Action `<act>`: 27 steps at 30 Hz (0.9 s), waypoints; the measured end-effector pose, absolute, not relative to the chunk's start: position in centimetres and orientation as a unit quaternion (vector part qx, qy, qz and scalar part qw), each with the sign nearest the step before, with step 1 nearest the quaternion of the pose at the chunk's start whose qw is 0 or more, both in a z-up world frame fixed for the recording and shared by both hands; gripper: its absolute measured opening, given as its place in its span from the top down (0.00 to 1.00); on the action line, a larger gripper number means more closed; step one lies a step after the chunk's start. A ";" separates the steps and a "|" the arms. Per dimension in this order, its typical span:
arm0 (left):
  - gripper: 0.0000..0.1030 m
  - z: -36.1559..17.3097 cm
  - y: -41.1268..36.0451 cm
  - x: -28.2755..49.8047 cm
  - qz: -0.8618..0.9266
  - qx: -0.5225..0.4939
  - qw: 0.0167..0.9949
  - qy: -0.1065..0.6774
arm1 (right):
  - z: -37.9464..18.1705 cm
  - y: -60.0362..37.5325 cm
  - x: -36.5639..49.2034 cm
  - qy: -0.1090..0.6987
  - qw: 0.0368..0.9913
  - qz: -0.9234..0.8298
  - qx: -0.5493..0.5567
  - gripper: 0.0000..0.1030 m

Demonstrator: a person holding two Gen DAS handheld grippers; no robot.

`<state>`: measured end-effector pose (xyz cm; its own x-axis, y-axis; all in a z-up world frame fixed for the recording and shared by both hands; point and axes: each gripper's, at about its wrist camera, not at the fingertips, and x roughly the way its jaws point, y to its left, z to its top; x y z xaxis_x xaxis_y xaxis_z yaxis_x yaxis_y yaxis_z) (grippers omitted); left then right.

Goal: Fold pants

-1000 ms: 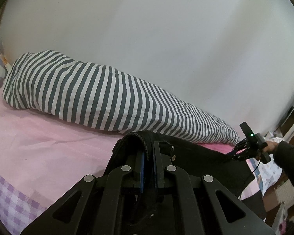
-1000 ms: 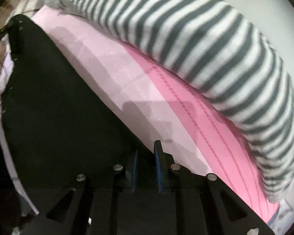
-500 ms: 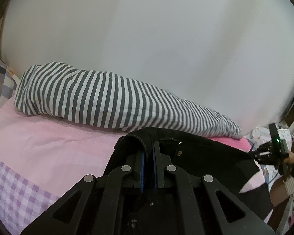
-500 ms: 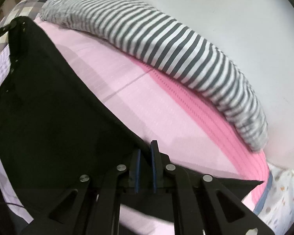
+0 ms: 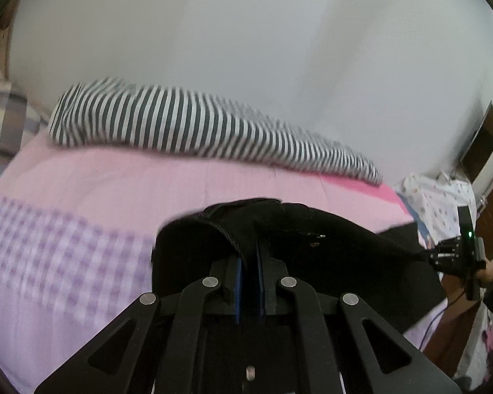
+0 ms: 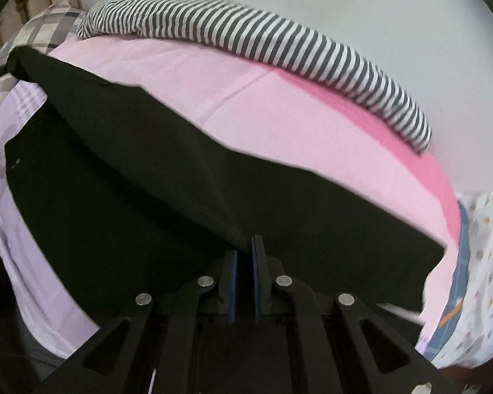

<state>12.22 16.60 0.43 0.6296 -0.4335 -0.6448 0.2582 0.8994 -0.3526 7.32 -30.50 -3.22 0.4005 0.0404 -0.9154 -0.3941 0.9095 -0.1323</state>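
Two grippers, one pair of black pants strung between them above the bed. Left gripper: blue-lined fingers pinched tight on the waistband end, thick hem fabric bunched up between the pads; small metal rivets glint on the cloth just right of the fingers. Right gripper: fingers closed on a fold of the pants' near edge, cloth running from the jaws up and to the left in a taut black sheet. In the left wrist view the right gripper shows far off at the right edge, green light lit on its body, a hand behind it, pants stretched toward it.

Pants lifted, hanging in air over the pink bedsheet; lower edge sags toward the mattress. Whether any part touches the sheet, cannot tell.

Surroundings: striped duvet, grey and white, rolled long against the white wall at the far side of the bed. Purple-checked section of sheet on the near left. Plaid pillow at the head end. White spotted cloth heaped past the foot of the bed. Both views somewhat motion-blurred.
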 end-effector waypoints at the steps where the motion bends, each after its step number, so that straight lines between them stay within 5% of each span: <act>1: 0.91 0.0 16.5 11.5 -0.192 -0.112 0.892 0.393 | -3.7 -30.6 6.7 0.533 0.821 0.129 -0.157 0.94; 18: 0.85 -8.4 14.6 7.2 -0.141 -0.049 0.840 0.522 | -8.1 -30.4 4.6 0.554 0.821 0.076 -0.117 0.90; 22: 0.83 -8.1 14.8 6.9 -0.133 -0.063 0.834 0.531 | -8.0 -30.6 4.0 0.549 0.828 0.057 -0.099 0.71; 27: 0.73 -7.5 15.5 6.1 -0.121 -0.084 0.829 0.539 | -7.3 -31.6 2.3 0.537 0.840 0.051 -0.057 0.64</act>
